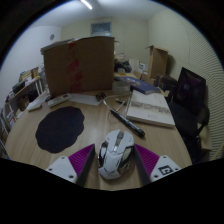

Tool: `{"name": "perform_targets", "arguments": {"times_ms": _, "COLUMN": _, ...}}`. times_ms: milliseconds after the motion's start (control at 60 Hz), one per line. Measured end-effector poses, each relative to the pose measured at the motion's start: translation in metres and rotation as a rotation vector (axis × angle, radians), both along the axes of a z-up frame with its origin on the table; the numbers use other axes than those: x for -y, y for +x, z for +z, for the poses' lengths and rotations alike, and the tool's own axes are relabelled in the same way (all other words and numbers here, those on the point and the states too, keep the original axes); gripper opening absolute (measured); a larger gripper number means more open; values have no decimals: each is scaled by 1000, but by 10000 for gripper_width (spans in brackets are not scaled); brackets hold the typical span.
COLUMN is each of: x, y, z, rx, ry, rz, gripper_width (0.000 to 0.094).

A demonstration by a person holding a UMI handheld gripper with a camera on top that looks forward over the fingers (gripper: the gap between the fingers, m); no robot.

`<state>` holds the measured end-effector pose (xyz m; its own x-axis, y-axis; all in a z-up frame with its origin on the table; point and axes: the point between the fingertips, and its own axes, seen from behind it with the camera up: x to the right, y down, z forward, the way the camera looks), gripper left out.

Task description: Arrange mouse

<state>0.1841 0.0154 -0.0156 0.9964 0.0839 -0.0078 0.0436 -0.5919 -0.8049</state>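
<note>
A white and grey computer mouse (116, 154) sits between my gripper's (115, 150) two fingers, close to the camera. Both purple pads (82, 159) touch its sides, so the gripper is shut on the mouse. The mouse is over the near edge of the wooden table (95, 120), and I cannot tell whether it still rests on the table. A round black mouse pad (60, 128) lies on the table ahead and to the left of the fingers.
A large cardboard box (78, 63) stands at the back of the table. A white keyboard (150, 107) and a black pen-like object (126, 122) lie ahead to the right. A black office chair (188, 95) stands at the right side.
</note>
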Motion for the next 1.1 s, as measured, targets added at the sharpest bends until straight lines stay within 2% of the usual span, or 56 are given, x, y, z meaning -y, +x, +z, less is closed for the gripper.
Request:
{"name": "perform_targets", "arguments": {"times_ms": 67, "x": 1, "y": -5, "z": 0, "rx": -35, "ry": 3, "rz": 4, "gripper_width": 579}}
{"name": "perform_targets", "arguments": {"times_ms": 200, "x": 1, "y": 2, "z": 3, "rx": -19, "ry": 52, "rz": -39, "gripper_width": 460}}
{"name": "perform_targets", "arguments": {"times_ms": 267, "x": 3, "y": 12, "z": 17, "rx": 39, "ry": 108, "rz": -66, "gripper_width": 427}}
{"name": "perform_targets", "arguments": {"times_ms": 350, "x": 2, "y": 4, "z": 60, "rx": -11, "ry": 200, "rz": -86, "gripper_width": 421}}
{"name": "perform_targets", "arguments": {"times_ms": 483, "x": -12, "y": -44, "z": 132, "rx": -110, "ry": 277, "rz": -44, "gripper_width": 416}}
{"name": "perform_targets", "arguments": {"times_ms": 567, "x": -29, "y": -89, "z": 152, "rx": -94, "ry": 289, "rz": 3, "gripper_width": 416}}
{"name": "perform_targets", "arguments": {"times_ms": 650, "x": -48, "y": -133, "z": 147, "rx": -61, "ry": 267, "rz": 64, "gripper_width": 419}}
{"name": "perform_targets", "arguments": {"times_ms": 767, "x": -63, "y": -185, "z": 101, "rx": -32, "ry": 176, "rz": 113, "gripper_width": 421}}
{"name": "perform_targets", "arguments": {"times_ms": 867, "x": -72, "y": -194, "z": 54, "rx": -8, "ry": 91, "rz": 95, "gripper_width": 415}}
{"name": "perform_targets", "arguments": {"times_ms": 1033, "x": -68, "y": -183, "z": 5, "rx": 10, "ry": -16, "rz": 61, "gripper_width": 439}}
{"name": "perform_targets", "arguments": {"times_ms": 1067, "x": -69, "y": -183, "z": 6, "rx": -6, "ry": 3, "rz": 64, "gripper_width": 428}}
{"name": "perform_targets", "arguments": {"times_ms": 1100, "x": -67, "y": -182, "z": 4, "rx": -7, "ry": -13, "rz": 65, "gripper_width": 468}}
